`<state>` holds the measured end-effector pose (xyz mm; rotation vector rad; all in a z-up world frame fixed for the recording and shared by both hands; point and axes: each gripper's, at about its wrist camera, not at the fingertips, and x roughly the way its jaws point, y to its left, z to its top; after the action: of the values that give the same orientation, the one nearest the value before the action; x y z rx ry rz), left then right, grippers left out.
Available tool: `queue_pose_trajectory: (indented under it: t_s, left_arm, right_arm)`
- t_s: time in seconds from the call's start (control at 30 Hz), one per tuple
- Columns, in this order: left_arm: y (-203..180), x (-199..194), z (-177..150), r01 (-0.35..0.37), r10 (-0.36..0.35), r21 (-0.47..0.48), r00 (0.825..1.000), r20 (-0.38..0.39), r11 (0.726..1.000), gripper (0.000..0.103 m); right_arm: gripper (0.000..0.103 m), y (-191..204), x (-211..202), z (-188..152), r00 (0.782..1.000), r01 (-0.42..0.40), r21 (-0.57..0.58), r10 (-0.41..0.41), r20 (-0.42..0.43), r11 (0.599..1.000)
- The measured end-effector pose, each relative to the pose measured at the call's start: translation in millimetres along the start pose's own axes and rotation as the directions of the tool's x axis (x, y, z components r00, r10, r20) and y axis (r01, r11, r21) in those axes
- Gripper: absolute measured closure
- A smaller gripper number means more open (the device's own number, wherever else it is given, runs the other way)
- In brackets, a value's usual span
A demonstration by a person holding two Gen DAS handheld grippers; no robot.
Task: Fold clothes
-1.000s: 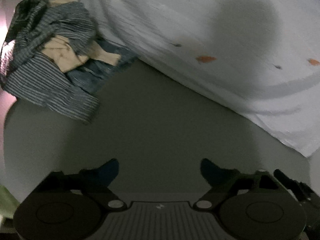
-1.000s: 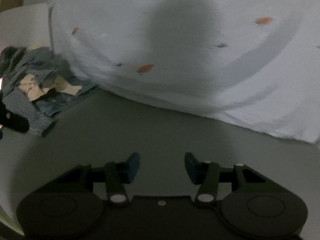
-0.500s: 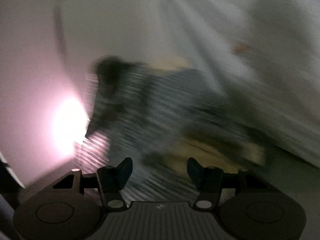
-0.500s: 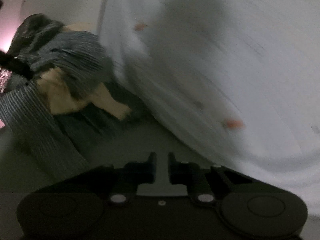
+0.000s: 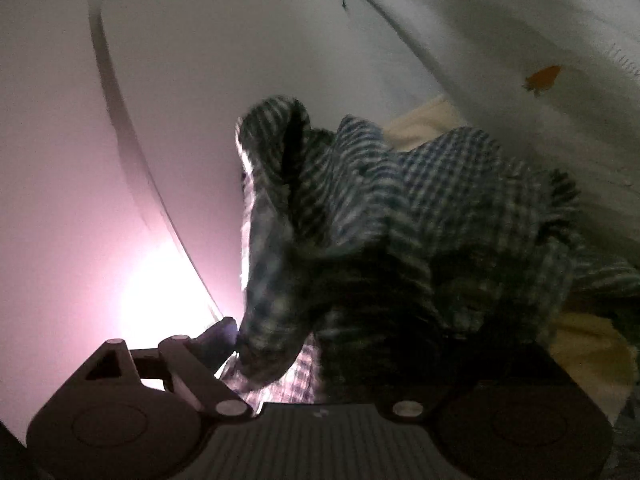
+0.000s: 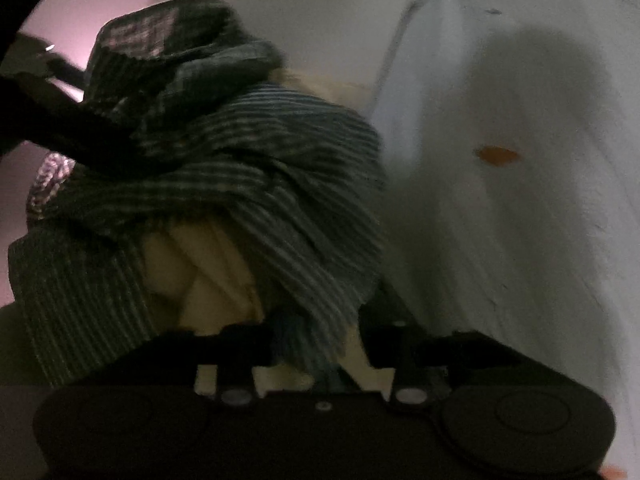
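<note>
A crumpled dark shirt in blue-and-white checks and stripes fills the left wrist view, heaped over a cream garment. My left gripper is open and pushed into the heap. Its left finger shows beside the cloth, and the right finger is hidden under the folds. In the right wrist view the same striped shirt wraps around the cream garment. My right gripper is open, with a striped fold hanging between its dark, hard-to-see fingers.
A white sheet with small orange marks rises on the right and appears again in the left wrist view. A white curved panel stands behind the heap. Bright pink glare lies at the left. A dark shape crosses the right view's upper left.
Both grippers have swung left from the bare grey surface and closed in on the clothes heap. The right gripper narrowed half a second ago and is wide again.
</note>
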<state>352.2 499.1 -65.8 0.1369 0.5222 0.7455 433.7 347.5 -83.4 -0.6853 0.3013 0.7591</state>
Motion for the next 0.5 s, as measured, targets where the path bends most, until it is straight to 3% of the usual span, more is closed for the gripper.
queue_pose_trajectory:
  t_s: [0.07,0.1,0.13,0.17,0.2,0.33,0.5]
  left_arm:
    - [2.5,15.1,3.3,0.005,-0.005,-0.023,1.0,0.014,1.0,0.018]
    - [2.2,15.7,4.3,-0.001,0.003,-0.045,1.0,0.025,0.999,0.025]
    - [1.7,15.7,6.0,-0.009,0.011,-0.076,0.999,0.03,0.997,0.05]
    - [0.7,15.0,9.0,-0.013,0.015,-0.096,1.0,0.021,0.995,0.075]
    - [-1.0,13.0,13.4,-0.012,0.013,-0.106,1.0,0.011,0.994,0.085]
    - [-15.0,-22.5,33.9,-0.031,0.037,-0.104,0.998,0.049,0.994,0.088]
    - [-33.2,-99.5,70.6,0.074,-0.04,-0.21,0.986,0.164,0.975,0.09]
  right_arm:
    - [0.061,4.1,15.7,4.9,1.0,-0.02,-0.035,0.02,0.006,0.999]
    - [0.073,6.2,23.5,7.3,1.0,-0.03,-0.052,0.03,0.008,0.998]
    - [0.098,8.2,31.4,9.7,0.999,-0.04,-0.07,0.04,0.01,0.997]
    - [0.101,8.2,32.4,9.5,0.999,-0.034,-0.084,0.035,0.018,0.996]
    - [0.101,5.3,26.7,7.8,0.999,-0.014,-0.091,0.019,0.046,0.996]
    - [0.102,-21.9,-15.5,-1.3,0.985,0.105,-0.054,-0.096,0.141,0.993]
    - [0.102,-98.4,-99.6,-32.8,0.925,0.331,0.134,-0.35,0.152,0.934]
